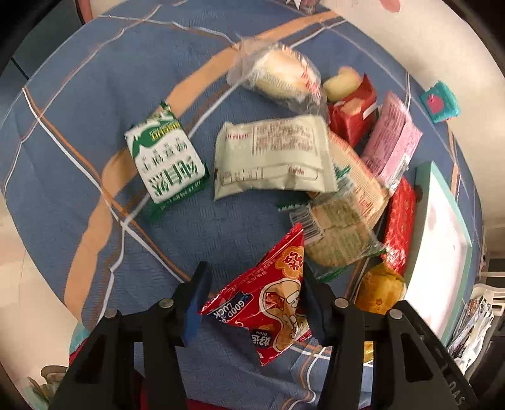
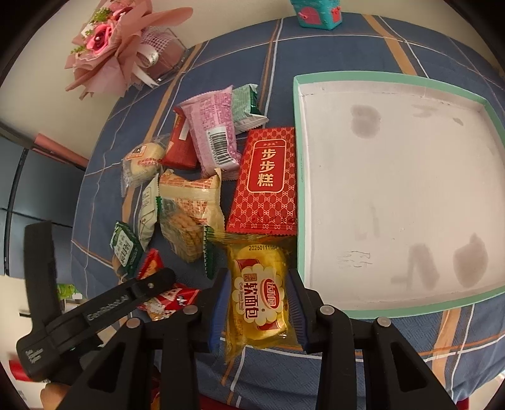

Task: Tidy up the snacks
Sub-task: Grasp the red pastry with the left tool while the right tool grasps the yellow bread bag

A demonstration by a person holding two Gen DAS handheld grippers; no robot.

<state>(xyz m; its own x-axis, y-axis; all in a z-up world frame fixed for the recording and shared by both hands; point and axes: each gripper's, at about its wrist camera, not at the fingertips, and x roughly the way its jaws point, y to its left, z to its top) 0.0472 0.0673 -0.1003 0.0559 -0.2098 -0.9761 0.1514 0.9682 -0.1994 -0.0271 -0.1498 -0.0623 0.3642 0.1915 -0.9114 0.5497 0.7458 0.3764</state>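
Observation:
In the left wrist view my left gripper (image 1: 254, 302) is shut on a red "Good Luck" snack packet (image 1: 268, 306), which stands tented between the blue pads. In the right wrist view my right gripper (image 2: 257, 306) is shut on a yellow soft-bread packet (image 2: 258, 296), just left of a teal-rimmed white tray (image 2: 296, 157). The tray (image 1: 423, 189) holds nothing. The left gripper (image 2: 157, 280) shows side-on at the lower left of that view. Between the grippers lie several loose snacks: a long red packet (image 2: 265, 179), a pink one (image 2: 214, 135) and a cracker pack (image 2: 186, 227).
A green-and-white packet (image 1: 167, 157) and a pale green packet (image 1: 271, 157) lie further out on the blue plaid tablecloth (image 1: 79, 110). A pink bouquet in a glass vase (image 2: 126, 53) and a small teal box (image 2: 318, 12) stand near the round table's far edge.

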